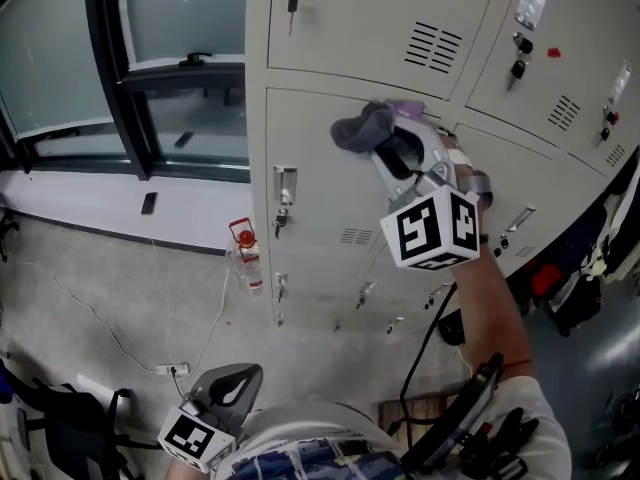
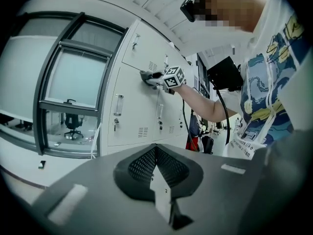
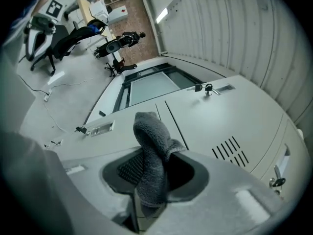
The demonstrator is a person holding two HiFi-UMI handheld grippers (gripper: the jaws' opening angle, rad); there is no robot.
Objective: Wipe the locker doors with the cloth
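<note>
The grey cloth [image 1: 360, 128] is pinched between the jaws of the right gripper [image 1: 390, 140], which hold it against the upper edge of a beige locker door [image 1: 320, 208]. The left gripper [image 1: 230, 390] has its jaws together on nothing and hangs low, well apart from the lockers.
</note>
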